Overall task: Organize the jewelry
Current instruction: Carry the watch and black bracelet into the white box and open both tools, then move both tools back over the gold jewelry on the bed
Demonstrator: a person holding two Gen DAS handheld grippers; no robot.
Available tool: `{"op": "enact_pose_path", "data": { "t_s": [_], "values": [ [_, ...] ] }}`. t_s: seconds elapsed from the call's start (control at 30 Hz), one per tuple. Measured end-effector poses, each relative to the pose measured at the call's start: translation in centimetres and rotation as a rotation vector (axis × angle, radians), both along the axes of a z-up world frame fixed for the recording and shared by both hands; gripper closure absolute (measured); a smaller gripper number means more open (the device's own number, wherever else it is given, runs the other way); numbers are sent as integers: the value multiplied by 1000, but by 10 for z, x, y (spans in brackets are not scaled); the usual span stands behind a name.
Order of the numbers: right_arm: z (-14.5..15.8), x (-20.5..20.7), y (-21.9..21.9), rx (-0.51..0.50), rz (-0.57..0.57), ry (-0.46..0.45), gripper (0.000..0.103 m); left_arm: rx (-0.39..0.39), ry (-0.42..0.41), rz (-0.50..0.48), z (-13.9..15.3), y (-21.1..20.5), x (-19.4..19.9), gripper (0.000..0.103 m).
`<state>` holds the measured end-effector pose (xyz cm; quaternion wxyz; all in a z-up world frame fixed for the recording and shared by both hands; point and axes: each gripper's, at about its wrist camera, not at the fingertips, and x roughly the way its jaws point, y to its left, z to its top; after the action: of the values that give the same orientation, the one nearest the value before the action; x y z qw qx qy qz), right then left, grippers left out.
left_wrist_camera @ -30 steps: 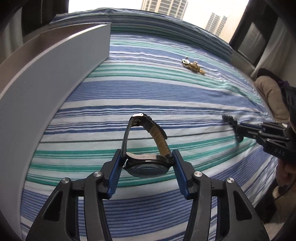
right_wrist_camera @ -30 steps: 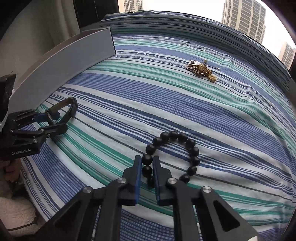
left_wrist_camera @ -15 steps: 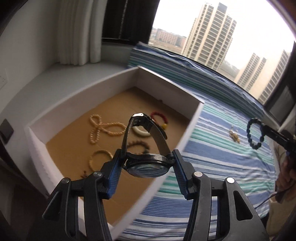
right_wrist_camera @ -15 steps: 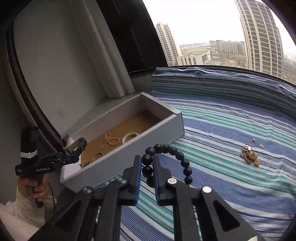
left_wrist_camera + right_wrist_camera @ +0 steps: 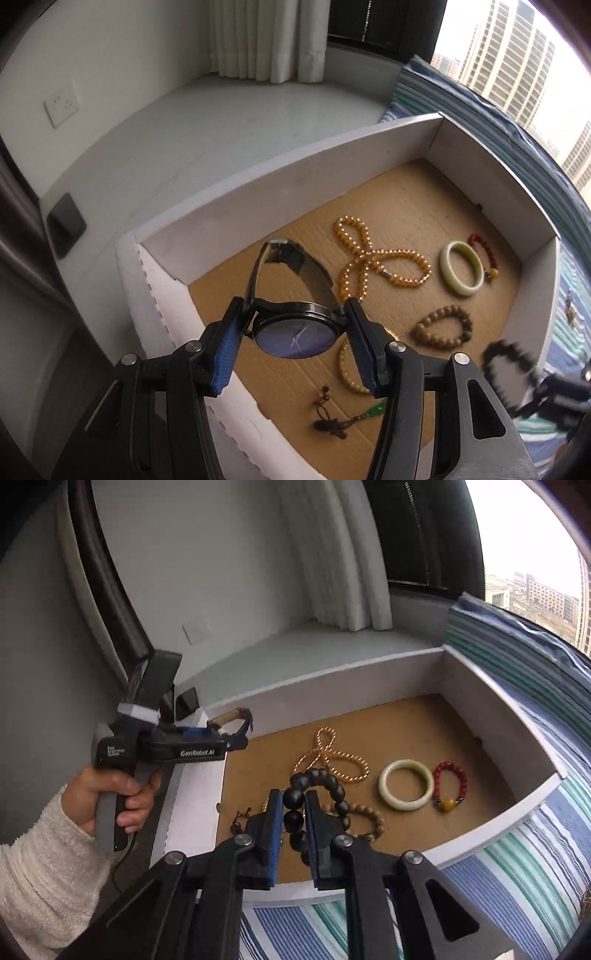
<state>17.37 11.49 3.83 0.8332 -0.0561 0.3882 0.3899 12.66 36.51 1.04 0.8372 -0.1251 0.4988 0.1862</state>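
A dark watch [image 5: 295, 332] with a black strap hangs between the blue pads of my left gripper [image 5: 293, 303]. The jaws are opening, but the pads still touch the case. It hovers over the near left corner of the white box [image 5: 369, 162], as the right wrist view also shows for the left gripper [image 5: 236, 734]. My right gripper [image 5: 293, 797] is shut on a black bead bracelet [image 5: 334, 788] above the box's front wall [image 5: 498, 849]. The same black bracelet [image 5: 506, 354] appears blurred in the left wrist view.
On the box's cardboard floor lie an amber bead necklace [image 5: 373, 258], a pale jade bangle [image 5: 461, 273], a red bead bracelet [image 5: 484, 251], a brown wooden bracelet [image 5: 443, 328], a yellow bangle [image 5: 351, 373] and a corded pendant [image 5: 343, 417]. Gold jewellery [image 5: 571, 312] lies on the striped bedcover [image 5: 517, 878].
Both grippers have swung from above the striped bed to over the box, each carrying its piece. The watch face now tilts more toward the camera.
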Motion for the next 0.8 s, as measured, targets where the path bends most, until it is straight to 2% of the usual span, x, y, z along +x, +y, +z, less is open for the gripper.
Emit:
{"op": "enact_pose_path", "data": {
  "t_s": [0.07, 0.1, 0.13, 0.2, 0.27, 0.33, 0.43, 0.53, 0.67, 0.73, 0.8],
  "values": [
    [-14, -9, 14, -36, 49, 42, 88, 3, -11, 7, 4, -1, -5, 29],
    [-15, -15, 16, -36, 63, 38, 81, 7, -27, 5, 9, -3, -9, 27],
    [-13, -20, 14, -28, 69, 29, 65, 13, -42, 1, 16, -7, -12, 26],
    [-1, -31, -2, 2, 53, -3, 59, 29, -78, -11, 32, -17, -18, 22],
    [11, -40, -24, 20, 12, -55, 59, 30, -128, -36, 49, -34, -25, 14],
    [17, -48, -54, 30, -54, -103, 49, 19, -169, -87, 60, -61, -30, 10],
    [2, -58, -105, 16, -179, -139, 42, -23, -201, -207, 64, -117, -35, 7],
    [-38, -70, -167, -57, -352, -138, 42, -79, -194, -342, 49, -184, -35, 6],
    [-97, -99, -260, -208, -617, -136, 42, -134, -131, -498, 3, -278, -27, 5],
    [-116, -117, -302, -235, -738, -125, 42, -175, -112, -554, -22, -320, -21, 6],
    [-127, -132, -339, -248, -835, -113, 42, -180, -104, -596, -43, -355, -11, 6]
  ]
}}
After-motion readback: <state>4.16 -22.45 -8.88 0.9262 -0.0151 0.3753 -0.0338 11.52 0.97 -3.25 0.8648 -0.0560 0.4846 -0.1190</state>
